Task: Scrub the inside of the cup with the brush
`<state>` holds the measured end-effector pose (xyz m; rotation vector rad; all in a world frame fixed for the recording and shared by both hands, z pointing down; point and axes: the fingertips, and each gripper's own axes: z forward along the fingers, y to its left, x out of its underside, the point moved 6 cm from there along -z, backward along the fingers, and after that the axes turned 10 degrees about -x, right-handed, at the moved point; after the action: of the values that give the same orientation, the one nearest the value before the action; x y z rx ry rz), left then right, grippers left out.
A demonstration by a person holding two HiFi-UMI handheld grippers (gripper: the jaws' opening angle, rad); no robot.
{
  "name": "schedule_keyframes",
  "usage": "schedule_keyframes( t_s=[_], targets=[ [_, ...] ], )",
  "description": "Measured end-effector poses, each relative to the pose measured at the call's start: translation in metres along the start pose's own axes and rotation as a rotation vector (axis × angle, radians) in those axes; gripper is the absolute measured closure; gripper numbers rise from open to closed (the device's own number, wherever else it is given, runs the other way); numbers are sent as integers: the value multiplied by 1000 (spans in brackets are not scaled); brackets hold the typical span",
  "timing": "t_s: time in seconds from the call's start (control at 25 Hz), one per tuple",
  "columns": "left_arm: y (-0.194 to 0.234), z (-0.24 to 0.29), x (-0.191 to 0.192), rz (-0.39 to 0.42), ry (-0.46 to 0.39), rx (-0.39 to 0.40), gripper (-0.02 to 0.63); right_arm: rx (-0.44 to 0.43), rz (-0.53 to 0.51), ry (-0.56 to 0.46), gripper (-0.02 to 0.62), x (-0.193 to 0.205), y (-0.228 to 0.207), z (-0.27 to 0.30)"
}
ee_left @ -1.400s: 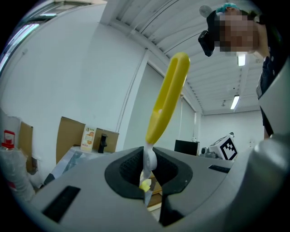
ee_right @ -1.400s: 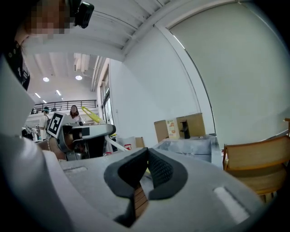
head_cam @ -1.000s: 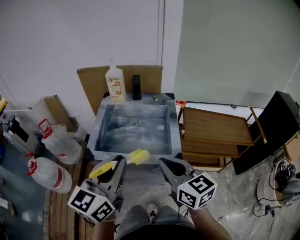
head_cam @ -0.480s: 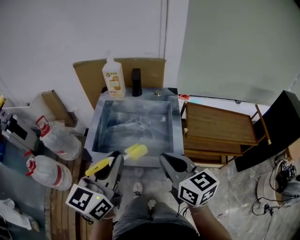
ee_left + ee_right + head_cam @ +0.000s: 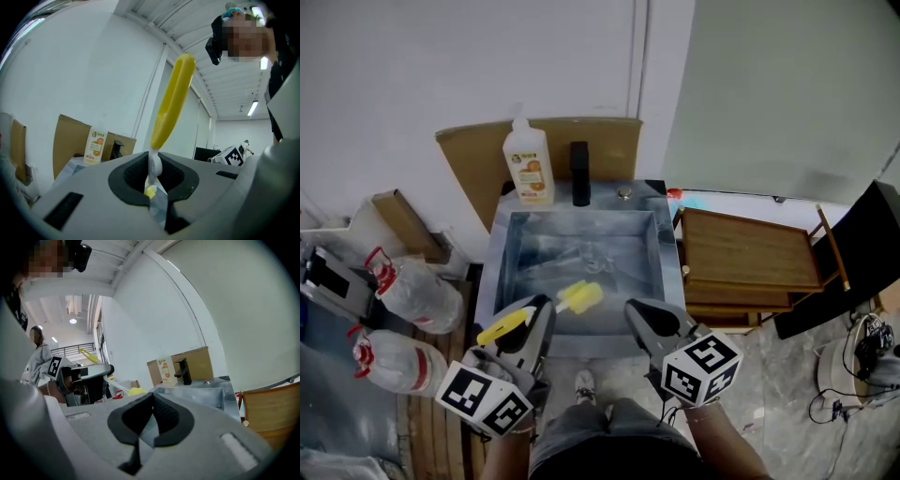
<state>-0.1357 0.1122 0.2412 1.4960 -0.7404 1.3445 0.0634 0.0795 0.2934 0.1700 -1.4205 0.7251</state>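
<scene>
Still the approach, I judge: left gripper (image 5: pixel 540 315) clamps the brush (image 5: pixel 579 298), right gripper (image 5: pixel 638 316) is clenched empty. Next I need the cup, perhaps in the sink (image 5: pixel 495 267).

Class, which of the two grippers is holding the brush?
The left gripper: its jaws are closed on the yellow brush. The right gripper is shut with nothing between its jaws.

The left gripper (image 5: pixel 540 317) is held roughly level at lower left, its jaws clamped on a yellow brush (image 5: pixel 579 298). The right gripper (image 5: pixel 637 317) is held alongside, tipped slightly downward, its jaws pressed together with nothing gripped.
</scene>
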Motion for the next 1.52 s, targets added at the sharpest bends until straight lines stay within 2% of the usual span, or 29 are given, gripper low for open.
schedule_keyframes(
  t_s=[0.36, 0.64, 1.0, 1.52],
  targets=[
    [63, 40, -12, -18, 22, 43, 560, 70, 4, 4, 597, -15, -25, 57],
    [88, 56, -10, -35, 50, 75, 560, 125, -5, 114, 597, -9, -34, 84],
    [93, 66, -2, -63, 72, 62, 560, 164, -23, 193, 597, -5, -54, 86],
    [84, 103, 6, -5, 119, 24, 560, 120, 8, 289, 595, 7, -106, 93]
  ],
)
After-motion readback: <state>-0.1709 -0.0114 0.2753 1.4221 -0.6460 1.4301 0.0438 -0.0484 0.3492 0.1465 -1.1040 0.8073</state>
